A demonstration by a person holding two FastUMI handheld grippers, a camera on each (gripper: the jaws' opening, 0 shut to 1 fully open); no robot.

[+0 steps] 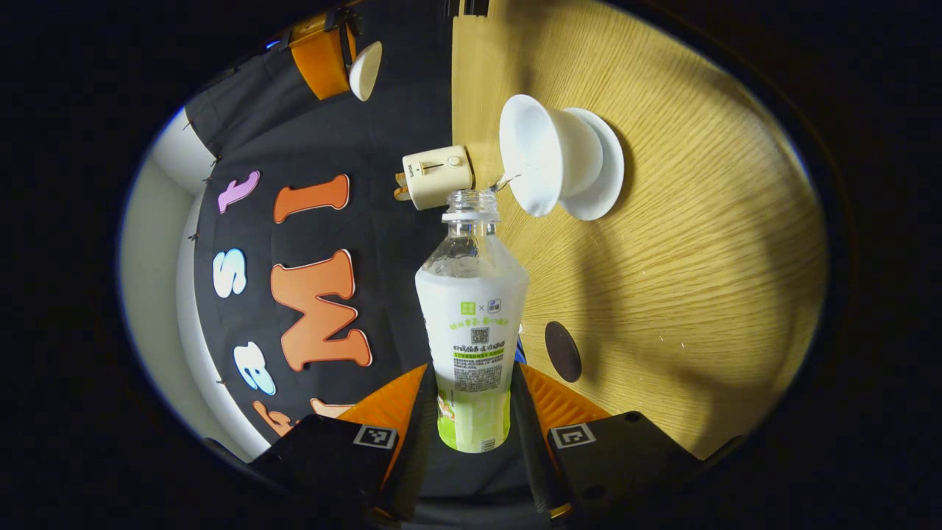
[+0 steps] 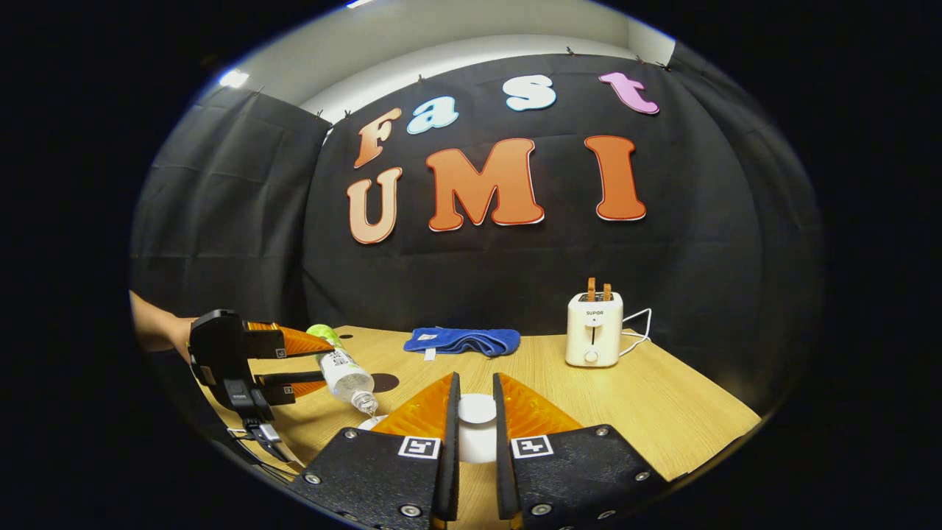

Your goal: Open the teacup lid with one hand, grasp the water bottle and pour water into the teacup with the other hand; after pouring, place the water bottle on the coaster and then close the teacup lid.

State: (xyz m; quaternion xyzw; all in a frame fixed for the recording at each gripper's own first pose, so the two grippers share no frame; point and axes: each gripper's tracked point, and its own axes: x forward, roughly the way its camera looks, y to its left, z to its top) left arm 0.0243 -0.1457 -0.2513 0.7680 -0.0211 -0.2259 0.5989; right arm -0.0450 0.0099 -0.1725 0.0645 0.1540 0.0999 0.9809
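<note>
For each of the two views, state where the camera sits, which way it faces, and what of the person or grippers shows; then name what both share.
Left gripper view: rides the left gripper, rolled sideways, facing along the water bottle pouring into the teacup; its own fingers show.
Right gripper view: rides the right gripper, level, facing the back wall; its fingers grip the lid; a forearm shows.
Shared: bottle, toaster, coaster, table.

Wooden table (image 2: 662,412), black cloth wall (image 2: 221,221), toaster (image 2: 594,328).

a recording booth — black cloth wall (image 2: 221,221), wooden table (image 2: 662,397), toaster (image 2: 594,328).
</note>
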